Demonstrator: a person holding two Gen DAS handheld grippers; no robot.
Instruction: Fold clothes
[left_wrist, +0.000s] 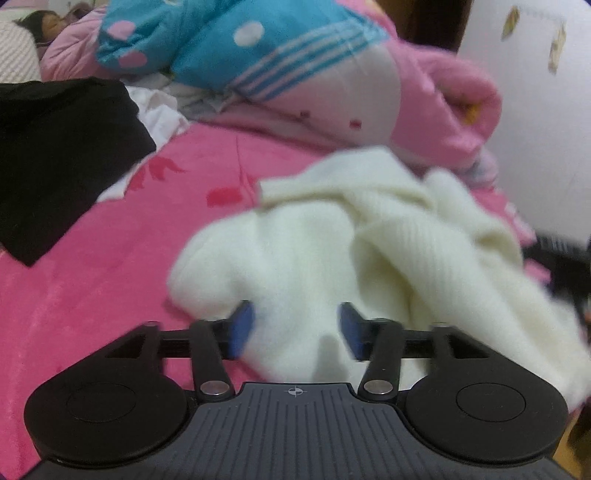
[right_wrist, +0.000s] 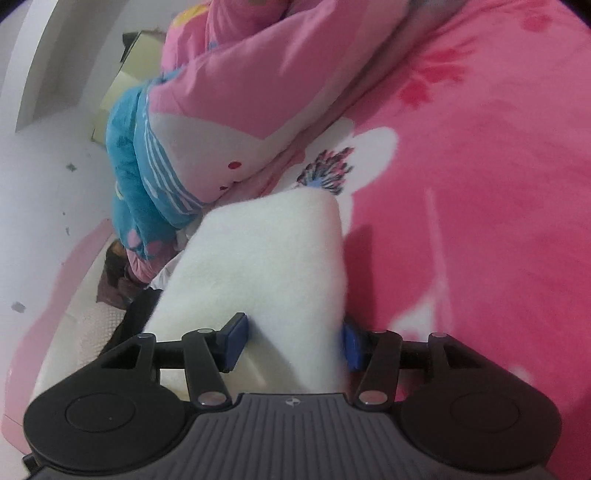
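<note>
Pink bedspread; blurred cream sweater hides its lower edge

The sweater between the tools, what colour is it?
The sweater is cream white, plain, with a fine ribbed knit. It shows best in the left wrist view.

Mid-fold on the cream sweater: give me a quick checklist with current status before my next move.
1. Left gripper jaws apart around the sweater: ok.
2. Left pads pressing the knit: not ok, gaps show.
3. Right gripper has sweater between its jaws: ok.
4. Right grip firm: cannot tell, the far pad is half hidden by fabric.
5. Sweater lying flat: not ok, bunched and creased.
6. Bed sheet bare to the left for laying out: ok; black garment sits further back.
</note>
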